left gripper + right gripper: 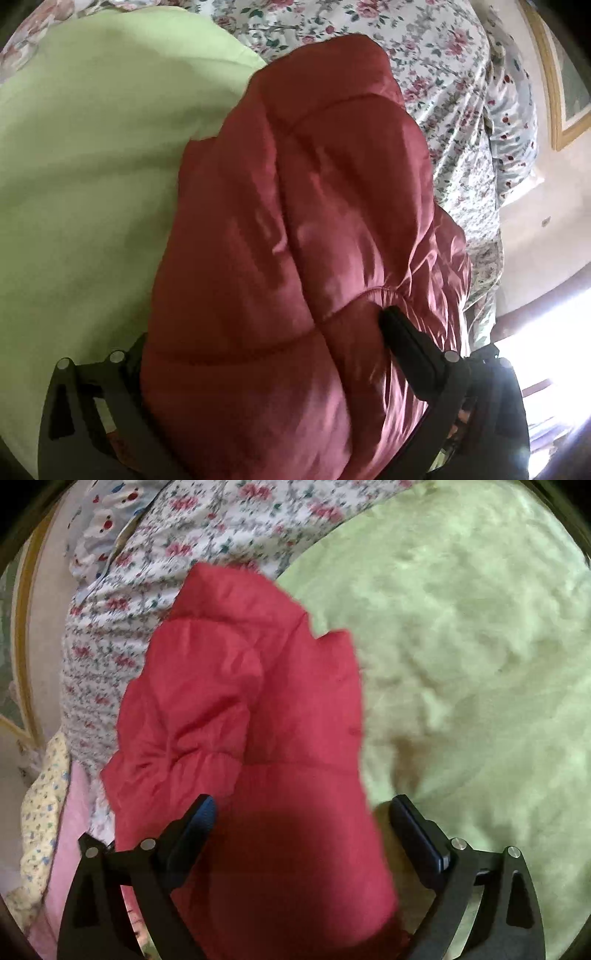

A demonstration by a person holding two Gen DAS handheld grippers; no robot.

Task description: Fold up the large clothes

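Observation:
A puffy red quilted jacket [295, 229] lies over a light green blanket [81, 177] on the bed. In the left wrist view the jacket fills the space between my left gripper's fingers [266, 332]; only the right finger [402, 339] shows, the left one is hidden under the fabric. In the right wrist view the jacket [240, 720] runs between my right gripper's fingers [301, 812], which stand wide apart around it. The green blanket [461, 646] spreads to the right.
A floral bedsheet [424, 66] covers the bed beyond the jacket and also shows in the right wrist view [155, 565]. A framed picture [565, 85] hangs on the wall. Pink and yellow-patterned cloths [55, 830] lie at the left edge.

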